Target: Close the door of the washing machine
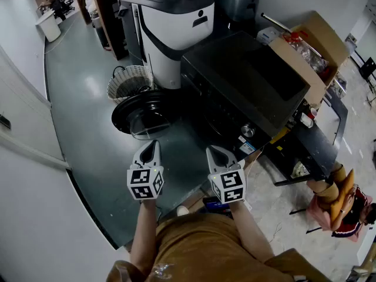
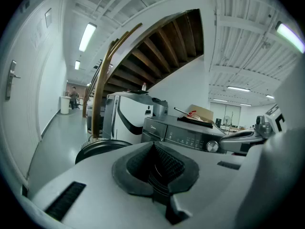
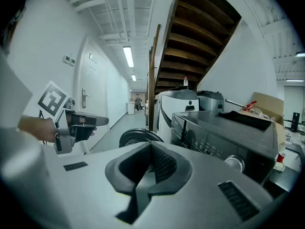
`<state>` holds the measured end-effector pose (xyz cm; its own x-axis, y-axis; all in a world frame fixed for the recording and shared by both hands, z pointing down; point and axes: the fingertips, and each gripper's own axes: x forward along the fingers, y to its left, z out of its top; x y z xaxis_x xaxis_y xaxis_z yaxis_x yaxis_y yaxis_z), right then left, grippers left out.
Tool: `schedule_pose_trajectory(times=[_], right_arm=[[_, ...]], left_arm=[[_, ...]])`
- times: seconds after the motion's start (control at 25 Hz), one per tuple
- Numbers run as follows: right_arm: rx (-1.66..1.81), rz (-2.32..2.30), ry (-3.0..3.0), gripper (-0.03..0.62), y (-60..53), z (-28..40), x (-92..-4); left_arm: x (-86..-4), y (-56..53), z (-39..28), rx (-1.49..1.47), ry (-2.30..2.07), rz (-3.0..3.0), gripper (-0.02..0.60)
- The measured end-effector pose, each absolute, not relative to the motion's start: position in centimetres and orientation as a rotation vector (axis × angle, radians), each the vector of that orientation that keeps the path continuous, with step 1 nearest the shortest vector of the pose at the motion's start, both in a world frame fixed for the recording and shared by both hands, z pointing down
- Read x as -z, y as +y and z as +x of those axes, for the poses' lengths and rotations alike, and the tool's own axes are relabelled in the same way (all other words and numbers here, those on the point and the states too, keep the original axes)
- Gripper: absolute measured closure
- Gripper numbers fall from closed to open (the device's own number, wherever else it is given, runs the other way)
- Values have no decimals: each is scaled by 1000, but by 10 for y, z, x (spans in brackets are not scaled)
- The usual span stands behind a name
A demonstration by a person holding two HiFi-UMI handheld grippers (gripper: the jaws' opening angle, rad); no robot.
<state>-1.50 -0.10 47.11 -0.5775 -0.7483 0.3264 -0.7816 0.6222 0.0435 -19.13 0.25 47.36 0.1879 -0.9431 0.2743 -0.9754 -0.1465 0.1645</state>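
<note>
The black front-loading washing machine stands ahead and to the right, its control panel facing me. Its round dark door is swung wide open to the left, low over the grey floor. My left gripper is just short of the door, jaws shut and empty. My right gripper is beside it, in front of the machine's face, jaws together with nothing between them. The left gripper view shows the door beyond the jaws and the panel to the right. The right gripper view shows the door straight ahead.
A white and grey appliance stands behind the door, a wire basket beside it. An open cardboard box sits to the machine's right. A white wall runs along the left; a wooden staircase rises overhead.
</note>
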Motion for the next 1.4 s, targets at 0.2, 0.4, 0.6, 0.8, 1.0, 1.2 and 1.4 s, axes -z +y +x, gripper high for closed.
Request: schedule_pose_trajectory(times=[0.2, 0.4, 0.6, 0.8, 1.0, 1.2, 1.4], right_arm=[[-151, 1243, -2533, 583, -1, -16, -469], [-147, 1261, -2522, 583, 3, -14, -467], [-154, 1266, -2516, 583, 2, -10, -469], [-136, 1217, -2503, 582, -9, -11, -474], [-138, 1164, -2519, 582, -25, -13, -479], [-172, 1132, -2518, 582, -40, -8, -487], [-205, 1094, -2536, 582, -55, -9, -496]], left_arm=[[-474, 2, -193, -149, -1815, 2169, 555], [-476, 2, -192, -144, -1801, 2173, 555], [-475, -2, -198, -95, -1820, 2159, 554], [-482, -18, -203, -71, -1828, 2121, 488], [-494, -42, -199, -83, -1814, 2094, 433], [-511, -60, -200, -132, -1830, 2058, 404], [-522, -78, -218, -148, -1864, 2015, 397]])
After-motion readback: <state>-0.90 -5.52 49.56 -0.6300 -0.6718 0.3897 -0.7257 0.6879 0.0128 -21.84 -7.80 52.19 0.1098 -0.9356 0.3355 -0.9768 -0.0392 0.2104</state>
